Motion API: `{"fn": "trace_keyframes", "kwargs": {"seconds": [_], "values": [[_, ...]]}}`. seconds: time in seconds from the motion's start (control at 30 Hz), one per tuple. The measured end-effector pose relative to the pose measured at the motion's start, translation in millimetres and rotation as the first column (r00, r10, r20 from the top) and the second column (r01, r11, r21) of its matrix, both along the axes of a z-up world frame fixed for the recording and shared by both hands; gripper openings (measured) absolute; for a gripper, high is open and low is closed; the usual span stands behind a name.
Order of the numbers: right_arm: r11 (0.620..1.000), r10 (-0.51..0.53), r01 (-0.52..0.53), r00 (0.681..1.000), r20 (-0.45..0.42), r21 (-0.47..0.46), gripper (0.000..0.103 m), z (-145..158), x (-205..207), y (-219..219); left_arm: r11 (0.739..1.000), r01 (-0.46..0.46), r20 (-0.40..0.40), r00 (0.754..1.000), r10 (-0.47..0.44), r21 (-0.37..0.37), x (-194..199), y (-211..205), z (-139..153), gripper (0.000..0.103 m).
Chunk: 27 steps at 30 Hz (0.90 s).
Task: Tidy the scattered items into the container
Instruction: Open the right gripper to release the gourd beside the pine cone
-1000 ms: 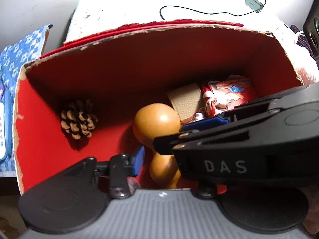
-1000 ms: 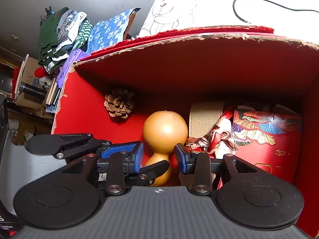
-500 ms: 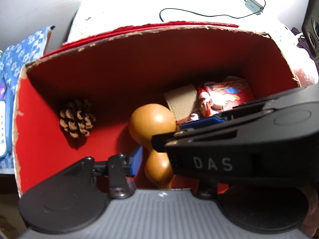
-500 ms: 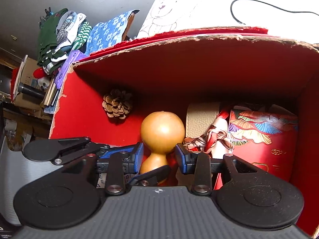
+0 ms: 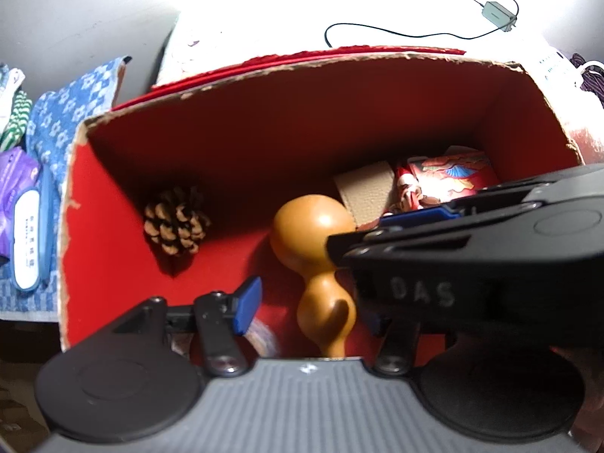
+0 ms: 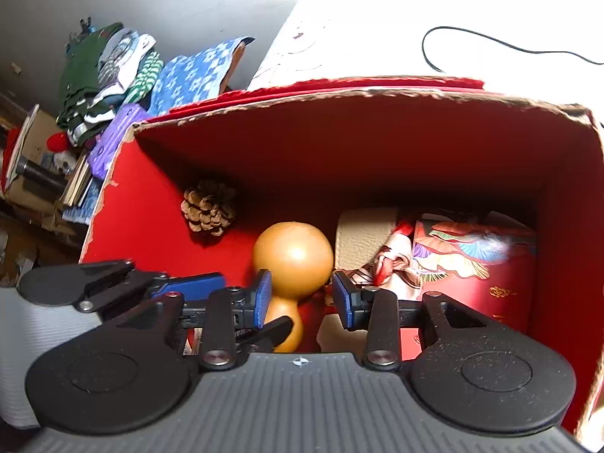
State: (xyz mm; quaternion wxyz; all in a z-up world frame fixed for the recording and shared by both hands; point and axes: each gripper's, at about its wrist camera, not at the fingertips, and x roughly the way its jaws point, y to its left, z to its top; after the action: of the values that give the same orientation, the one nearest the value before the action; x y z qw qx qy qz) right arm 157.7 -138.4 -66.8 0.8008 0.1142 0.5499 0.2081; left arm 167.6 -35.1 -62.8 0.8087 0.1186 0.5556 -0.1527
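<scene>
The red cardboard box (image 5: 113,196) (image 6: 558,196) holds a pine cone (image 5: 173,222) (image 6: 209,205), an orange-brown gourd (image 5: 309,226) (image 6: 292,255), a beige roll (image 5: 364,188) (image 6: 356,234), a patterned scarf (image 6: 392,264) and a red fan-printed tin (image 5: 456,173) (image 6: 475,264). My left gripper (image 5: 309,313) hangs open over the gourd's narrow end, its right finger hidden behind the right gripper's black body (image 5: 472,256). My right gripper (image 6: 302,300) is open just in front of the gourd, touching nothing. The left gripper (image 6: 113,287) crosses at its lower left.
A red lid (image 6: 339,85) lies behind the box. Folded blue cloth (image 5: 68,113) (image 6: 196,71), a purple pack (image 5: 15,181) and stacked clothes (image 6: 105,75) sit left of it. A black cable (image 5: 396,32) runs over the white surface behind.
Both grippers have drawn back and up a little from the box floor. More of the gourd's neck shows in the left wrist view. Both stay open.
</scene>
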Motion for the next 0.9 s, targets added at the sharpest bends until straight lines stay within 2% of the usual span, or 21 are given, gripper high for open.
{"fn": "trace_keyframes", "kwargs": {"seconds": [0.3, 0.5, 0.67, 0.9], "values": [[0.995, -0.095, 0.095, 0.991, 0.098, 0.008, 0.04, 20.5, -18.7, -11.7, 1.0, -0.018, 0.037, 0.999, 0.018, 0.02, -8.3, 4.2, 9.2, 0.061], [0.985, -0.174, 0.175, 0.975, 0.138, 0.008, 0.043, 34.9, -31.6, -24.3, 1.0, -0.021, 0.065, 0.998, 0.02, 0.01, -18.0, 6.0, 19.0, 0.074], [0.971, -0.232, 0.238, 0.959, 0.166, -0.022, 0.043, 43.4, -42.1, -31.7, 0.999, -0.041, 0.071, 0.997, 0.04, 0.012, -22.9, 7.4, 23.3, 0.074], [0.957, -0.255, 0.276, 0.946, 0.199, -0.084, 0.044, 50.1, -59.8, -31.8, 0.996, -0.082, 0.114, 0.99, 0.078, 0.028, -31.7, 10.6, 32.2, 0.073]]}}
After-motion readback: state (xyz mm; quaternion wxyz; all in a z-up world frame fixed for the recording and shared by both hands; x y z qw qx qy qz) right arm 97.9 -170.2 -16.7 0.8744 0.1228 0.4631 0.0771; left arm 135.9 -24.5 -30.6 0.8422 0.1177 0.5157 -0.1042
